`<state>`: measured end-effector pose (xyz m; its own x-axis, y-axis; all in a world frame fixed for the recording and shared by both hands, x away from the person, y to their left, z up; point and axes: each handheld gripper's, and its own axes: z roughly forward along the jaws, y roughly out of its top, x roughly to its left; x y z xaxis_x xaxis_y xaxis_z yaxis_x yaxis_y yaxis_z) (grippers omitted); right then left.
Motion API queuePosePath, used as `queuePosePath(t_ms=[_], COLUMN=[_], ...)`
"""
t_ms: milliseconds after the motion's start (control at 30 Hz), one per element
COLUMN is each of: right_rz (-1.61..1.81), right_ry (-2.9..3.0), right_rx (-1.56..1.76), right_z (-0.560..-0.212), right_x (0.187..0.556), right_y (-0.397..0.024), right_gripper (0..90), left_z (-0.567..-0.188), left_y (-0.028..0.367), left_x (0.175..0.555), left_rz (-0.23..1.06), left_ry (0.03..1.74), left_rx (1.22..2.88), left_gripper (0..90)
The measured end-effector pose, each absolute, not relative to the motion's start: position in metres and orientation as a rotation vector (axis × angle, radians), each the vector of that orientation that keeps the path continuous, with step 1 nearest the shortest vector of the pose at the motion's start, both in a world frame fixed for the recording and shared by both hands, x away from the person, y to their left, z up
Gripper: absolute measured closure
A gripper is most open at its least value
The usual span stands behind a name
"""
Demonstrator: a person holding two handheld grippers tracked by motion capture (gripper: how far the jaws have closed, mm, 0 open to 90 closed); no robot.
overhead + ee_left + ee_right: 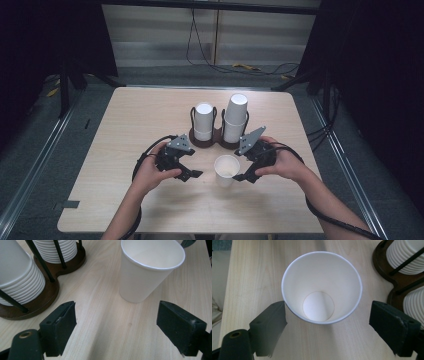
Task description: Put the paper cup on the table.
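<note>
a single white paper cup (226,170) stands upright and empty on the pale wooden worktop (130,125), just in front of a dark wooden two-post cup holder (206,140) that carries two stacks of white paper cups (235,117). the right gripper (248,175) sits just beside the cup with its jaws spread wide; in the right gripper view the rim (322,287) lies between them, one jaw about touching it, the other well apart. the left gripper (190,172) is near on the other side, also wide open and holding nothing.

the cup looks very light and thin-walled, so it should tip or skid at a nudge and crumple under a hard squeeze. the stiffest place seems to be the rolled rim; a gentle pinch across the wall just below it, squarely on both sides, looks the safest hold.
</note>
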<state>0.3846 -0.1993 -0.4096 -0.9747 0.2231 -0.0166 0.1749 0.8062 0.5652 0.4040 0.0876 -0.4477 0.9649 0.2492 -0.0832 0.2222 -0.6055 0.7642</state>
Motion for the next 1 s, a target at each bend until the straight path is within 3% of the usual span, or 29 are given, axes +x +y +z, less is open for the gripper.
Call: queuePosePath(t_ms=[1000], right_rz=[1.143], right_ry=[2.707], right_rx=[0.650], right_z=[-0.452], right_x=[0.353], right_y=[-0.265], right_gripper=[13.4], left_z=[-0.453], left_y=[0.104], left_x=[0.403], left_rz=[0.055], left_ry=[0.377], left_rx=[2.274], left_gripper=[15.9])
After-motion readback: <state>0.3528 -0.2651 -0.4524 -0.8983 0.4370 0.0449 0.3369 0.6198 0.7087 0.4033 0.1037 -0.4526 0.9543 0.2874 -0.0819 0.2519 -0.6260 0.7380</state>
